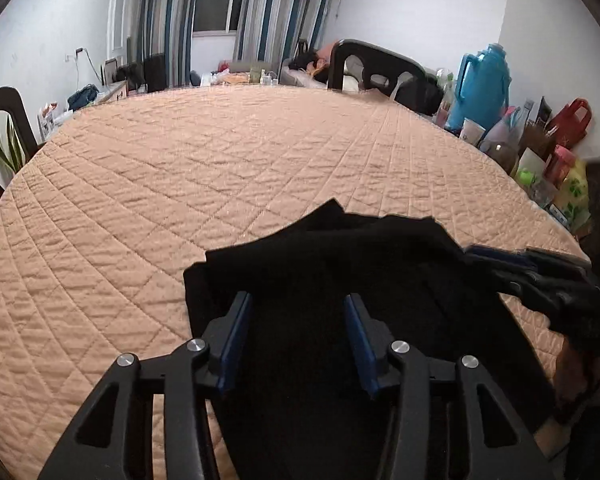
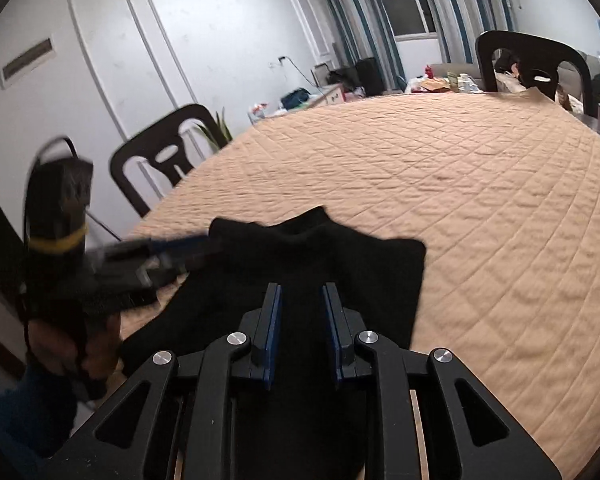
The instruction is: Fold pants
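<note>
left gripper (image 1: pixel 298 322): fingers parted, unclenched, over the near left of the pants. pants (image 1: pixel 340 264): black, bunched at the tabletop's (image 1: pixel 180 168) near edge, long axis toward the holder. right gripper (image 2: pixel 302 320): fingers narrower; grip on cloth not discernible.

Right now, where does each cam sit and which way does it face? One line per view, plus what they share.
Left wrist: on the left hand-held gripper, angled down over the black pants across the quilted table toward the window; the right hand-held gripper enters from the right.
Right wrist: on the right hand-held gripper, angled down over the pants; the left hand shows at left.
Shared: pants, table, window, chairs, each other's gripper.
</note>
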The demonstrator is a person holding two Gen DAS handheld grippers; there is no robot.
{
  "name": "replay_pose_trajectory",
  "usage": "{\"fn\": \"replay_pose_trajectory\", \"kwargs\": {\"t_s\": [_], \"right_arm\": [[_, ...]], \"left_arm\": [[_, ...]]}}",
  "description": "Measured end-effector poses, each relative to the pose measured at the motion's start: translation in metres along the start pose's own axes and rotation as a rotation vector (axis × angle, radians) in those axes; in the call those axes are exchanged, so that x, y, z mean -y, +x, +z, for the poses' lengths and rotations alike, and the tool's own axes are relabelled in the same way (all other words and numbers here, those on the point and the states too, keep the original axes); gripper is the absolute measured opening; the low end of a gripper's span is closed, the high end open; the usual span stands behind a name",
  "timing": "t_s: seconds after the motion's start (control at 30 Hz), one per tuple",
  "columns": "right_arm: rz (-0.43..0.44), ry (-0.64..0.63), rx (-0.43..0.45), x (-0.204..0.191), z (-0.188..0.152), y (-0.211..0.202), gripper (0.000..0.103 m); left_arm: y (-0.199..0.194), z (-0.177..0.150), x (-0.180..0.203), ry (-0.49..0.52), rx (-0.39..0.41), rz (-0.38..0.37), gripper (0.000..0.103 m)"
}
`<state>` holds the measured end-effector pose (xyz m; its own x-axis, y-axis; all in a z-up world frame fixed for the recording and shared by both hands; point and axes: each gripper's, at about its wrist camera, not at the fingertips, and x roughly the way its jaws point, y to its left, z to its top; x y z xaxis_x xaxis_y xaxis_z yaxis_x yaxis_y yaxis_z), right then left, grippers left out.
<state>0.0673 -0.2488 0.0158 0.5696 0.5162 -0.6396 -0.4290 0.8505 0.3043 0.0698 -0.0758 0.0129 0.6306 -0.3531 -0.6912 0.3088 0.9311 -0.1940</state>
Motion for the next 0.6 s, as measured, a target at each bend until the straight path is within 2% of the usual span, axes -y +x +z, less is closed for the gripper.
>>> {"fn": "replay_pose_trajectory", "kwargs": {"t_s": [0.1,0.13,0.17,0.23,0.3,0.6], "right_arm": [[-0.080,0.018,-0.054,0.015,0.010,0.028,0.019],[-0.069,0.052,-0.065,0.024,0.013,0.034,0.017],[-0.057,0.083,-0.047,0.030,0.016,0.032,0.017],[-0.113,0.076,-0.034,0.038,0.014,0.022,0.017],[-0.114,0.094,-0.034,0.041,0.007,0.015,0.017],[-0.079,-0.046,0.038,-0.001,-0.027,-0.032,0.019]], "left_arm": [[-0.004,-0.005,0.000,-0.023,-0.001,0.008,0.050],[-0.006,-0.006,0.001,-0.016,0.001,0.017,0.050],[-0.006,-0.007,0.003,-0.012,-0.001,0.025,0.050],[-0.006,-0.007,0.006,-0.010,-0.001,0.033,0.050],[-0.009,-0.009,0.008,-0.008,0.005,0.046,0.050],[-0.037,-0.020,0.020,0.050,0.029,0.094,0.050]]}}
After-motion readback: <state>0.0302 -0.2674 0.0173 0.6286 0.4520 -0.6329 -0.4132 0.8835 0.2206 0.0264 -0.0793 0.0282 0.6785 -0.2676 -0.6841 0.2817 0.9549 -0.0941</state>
